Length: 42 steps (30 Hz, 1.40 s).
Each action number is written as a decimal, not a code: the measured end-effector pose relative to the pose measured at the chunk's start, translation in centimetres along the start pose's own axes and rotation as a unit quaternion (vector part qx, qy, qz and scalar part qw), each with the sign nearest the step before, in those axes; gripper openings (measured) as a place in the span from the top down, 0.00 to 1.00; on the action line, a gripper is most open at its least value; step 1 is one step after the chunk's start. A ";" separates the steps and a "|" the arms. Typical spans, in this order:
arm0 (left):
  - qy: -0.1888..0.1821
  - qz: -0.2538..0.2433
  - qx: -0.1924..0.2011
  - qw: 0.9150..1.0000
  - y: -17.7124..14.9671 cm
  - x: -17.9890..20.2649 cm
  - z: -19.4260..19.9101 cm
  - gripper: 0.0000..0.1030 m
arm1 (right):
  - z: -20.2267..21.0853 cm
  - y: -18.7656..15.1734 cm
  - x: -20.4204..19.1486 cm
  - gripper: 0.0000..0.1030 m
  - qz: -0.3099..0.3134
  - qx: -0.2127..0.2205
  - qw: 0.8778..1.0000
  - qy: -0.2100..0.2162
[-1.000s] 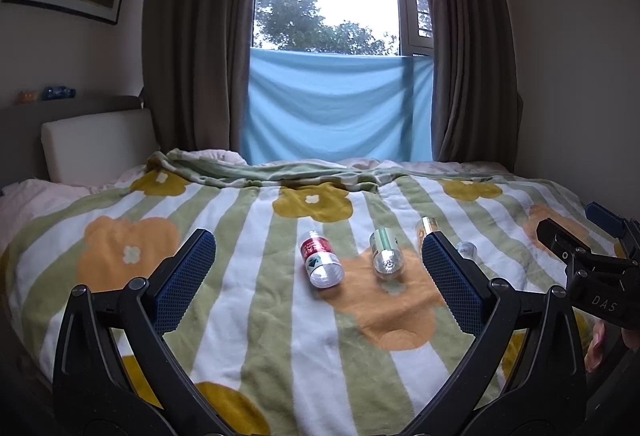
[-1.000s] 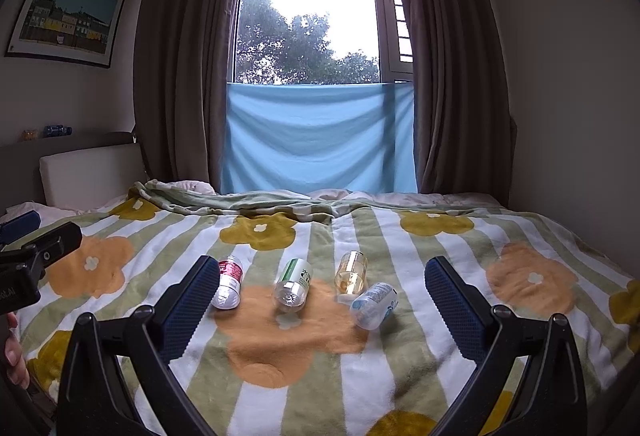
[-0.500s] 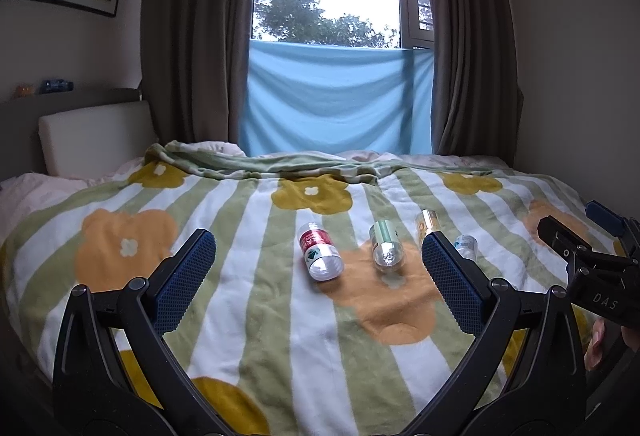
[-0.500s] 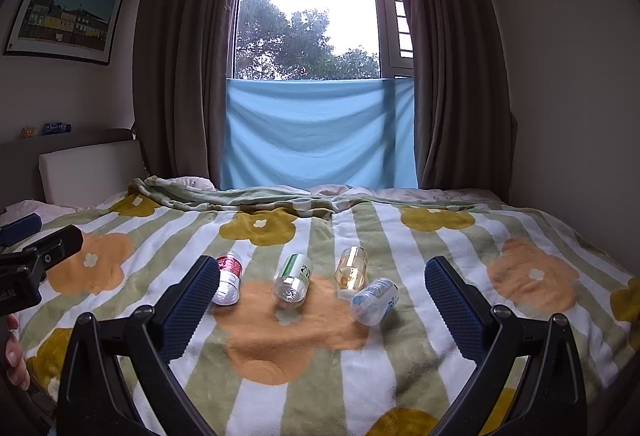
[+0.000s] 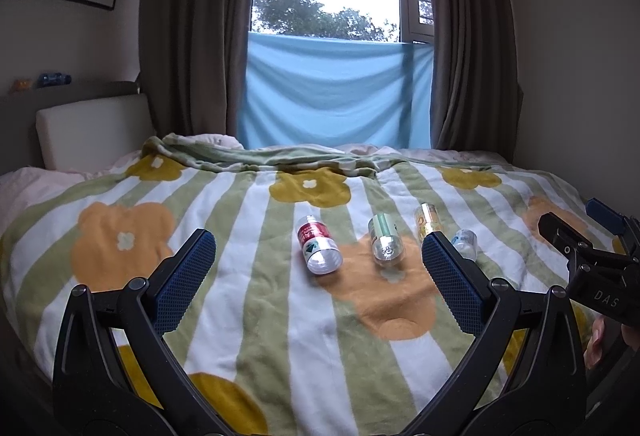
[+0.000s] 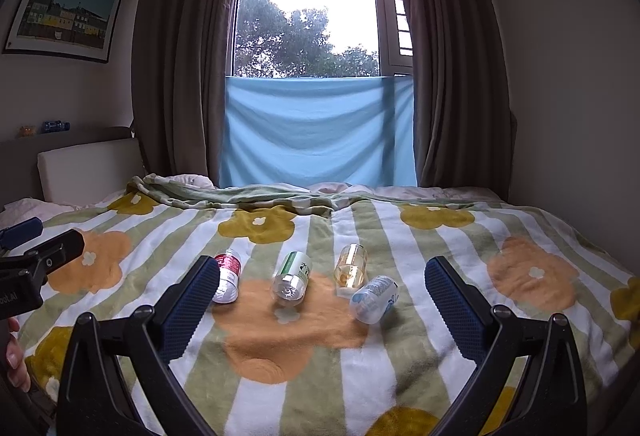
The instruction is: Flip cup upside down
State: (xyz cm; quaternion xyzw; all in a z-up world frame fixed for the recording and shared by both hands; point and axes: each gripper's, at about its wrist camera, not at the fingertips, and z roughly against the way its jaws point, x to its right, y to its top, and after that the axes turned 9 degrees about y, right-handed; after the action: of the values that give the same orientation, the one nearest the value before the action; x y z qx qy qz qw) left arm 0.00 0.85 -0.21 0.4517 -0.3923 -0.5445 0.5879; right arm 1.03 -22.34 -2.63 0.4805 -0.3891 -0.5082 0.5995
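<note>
Several small clear cups lie on their sides in a row on the bed blanket (image 6: 320, 356). From left: a red-labelled cup (image 6: 227, 278) (image 5: 318, 250), a green-labelled cup (image 6: 293, 278) (image 5: 385, 243), a clear yellowish cup (image 6: 351, 268) (image 5: 427, 221) and a blue-labelled cup (image 6: 374, 299) (image 5: 464, 243). My right gripper (image 6: 322, 300) is open, low and short of the row, with nothing between its fingers. My left gripper (image 5: 318, 270) is open too, near the red-labelled cup, empty. The right gripper's body (image 5: 592, 260) shows at the right edge of the left wrist view.
The striped flower blanket (image 5: 240, 296) covers the whole bed. A white headboard cushion (image 6: 88, 172) is at the far left. Dark curtains (image 6: 456, 76) and a blue cloth (image 6: 316, 132) hang at the window behind the bed. A person's fingers (image 6: 16, 360) hold the left gripper.
Both grippers have crept slightly forward and tilted down toward the cups, which look a little nearer. The cups have not moved and both grippers stay open.
</note>
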 end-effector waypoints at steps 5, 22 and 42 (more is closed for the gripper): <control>-0.001 -0.001 -0.001 1.000 -0.2 0.1 -0.1 0.00 | -0.1 -0.4 0.2 0.01 -0.004 -0.003 1.000 0.002; -0.111 -0.133 -0.051 0.984 4.5 8.3 -7.4 0.00 | -2.0 -3.4 3.4 0.01 -0.015 -0.049 0.998 -0.021; -0.171 -0.359 -0.315 0.862 -2.9 35.8 -30.3 0.00 | -6.2 -9.7 10.7 0.00 -0.056 -0.140 0.988 -0.033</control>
State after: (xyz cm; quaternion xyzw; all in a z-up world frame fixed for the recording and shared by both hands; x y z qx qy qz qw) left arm 31.57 -31.65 -12.69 0.2517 -0.1049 -0.8812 0.3861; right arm 6.62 -31.92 -13.80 0.3957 -0.3063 -0.6058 0.6186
